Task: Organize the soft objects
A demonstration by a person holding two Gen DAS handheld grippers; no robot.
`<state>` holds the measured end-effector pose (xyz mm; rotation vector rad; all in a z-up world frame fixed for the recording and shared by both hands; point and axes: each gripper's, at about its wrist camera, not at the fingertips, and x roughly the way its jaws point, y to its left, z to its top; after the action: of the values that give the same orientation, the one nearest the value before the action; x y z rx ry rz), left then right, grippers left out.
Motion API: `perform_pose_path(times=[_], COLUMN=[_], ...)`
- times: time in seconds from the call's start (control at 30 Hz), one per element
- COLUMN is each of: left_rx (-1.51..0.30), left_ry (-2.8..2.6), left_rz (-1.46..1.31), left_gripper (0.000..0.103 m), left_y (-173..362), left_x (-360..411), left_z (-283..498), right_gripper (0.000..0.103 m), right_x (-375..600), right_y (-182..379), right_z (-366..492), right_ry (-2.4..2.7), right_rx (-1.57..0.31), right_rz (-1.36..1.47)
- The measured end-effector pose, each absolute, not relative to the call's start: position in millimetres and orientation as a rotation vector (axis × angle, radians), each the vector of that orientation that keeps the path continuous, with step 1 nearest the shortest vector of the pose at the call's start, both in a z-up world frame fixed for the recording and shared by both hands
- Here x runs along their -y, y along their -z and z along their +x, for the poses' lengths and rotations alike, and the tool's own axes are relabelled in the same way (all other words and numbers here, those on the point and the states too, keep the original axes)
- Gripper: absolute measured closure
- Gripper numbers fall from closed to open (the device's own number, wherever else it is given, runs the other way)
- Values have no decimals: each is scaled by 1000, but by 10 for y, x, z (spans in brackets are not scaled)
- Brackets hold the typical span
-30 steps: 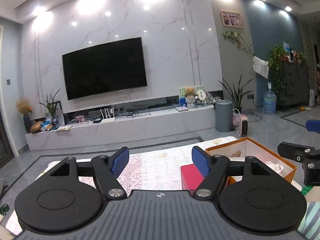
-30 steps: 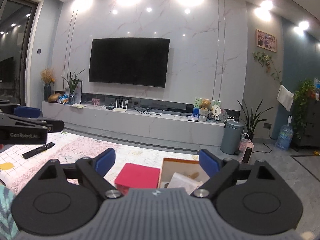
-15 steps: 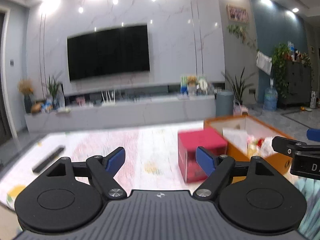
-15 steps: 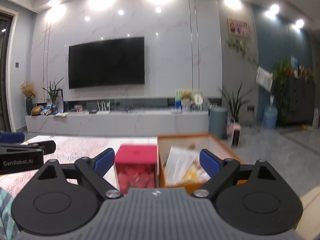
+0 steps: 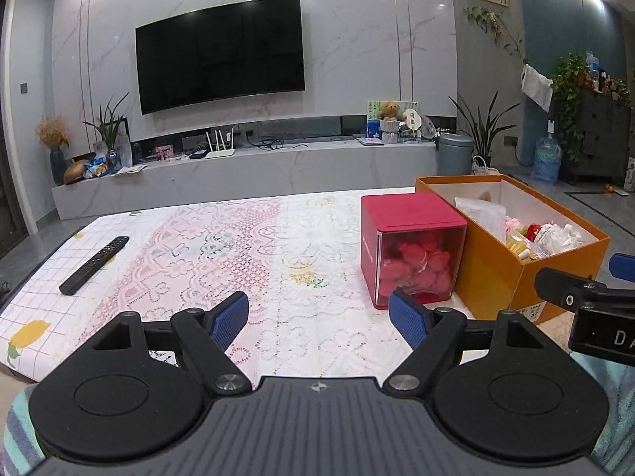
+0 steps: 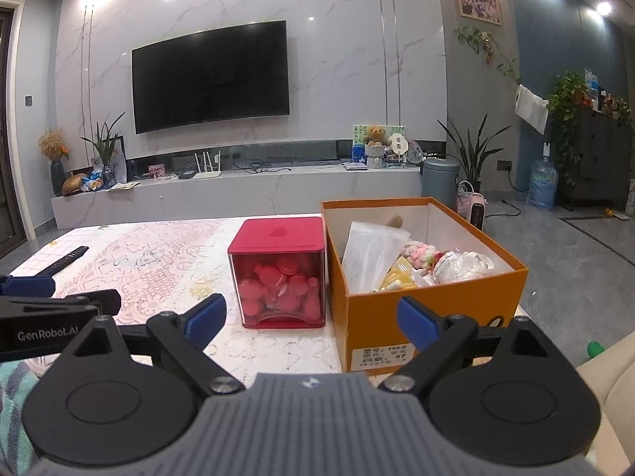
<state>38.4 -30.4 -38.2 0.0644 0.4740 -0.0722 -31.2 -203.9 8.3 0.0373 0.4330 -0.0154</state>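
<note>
The left gripper (image 5: pixel 317 315) hangs over the lace-covered tabletop (image 5: pixel 246 246), jaws wide apart with nothing between them. The right gripper (image 6: pixel 311 315) sits beside it, jaws likewise spread and empty, pointed toward the near wall of the orange cardboard box (image 6: pixel 397 313). That box holds the soft objects (image 6: pixel 422 256), a pink plush piece among plastic-wrapped packets. Touching the box's left side stands a red clear-fronted container (image 6: pixel 279 273) filled with pink discs. A black remote control (image 5: pixel 94 265) lies well apart on the left.
</note>
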Motion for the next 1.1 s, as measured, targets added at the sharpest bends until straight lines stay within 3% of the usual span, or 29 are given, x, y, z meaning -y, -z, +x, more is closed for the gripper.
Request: perform_pose_path(times=[1.1], left_rx=[-467], left_ry=[73], left_rz=[66], left_gripper=[9], left_y=[263], left_x=[296], left_z=[357], right_gripper=[11], right_x=[2066], right_y=[-149], right_z=[-356], right_ry=[19], right_rx=[-400], right_rz=[17])
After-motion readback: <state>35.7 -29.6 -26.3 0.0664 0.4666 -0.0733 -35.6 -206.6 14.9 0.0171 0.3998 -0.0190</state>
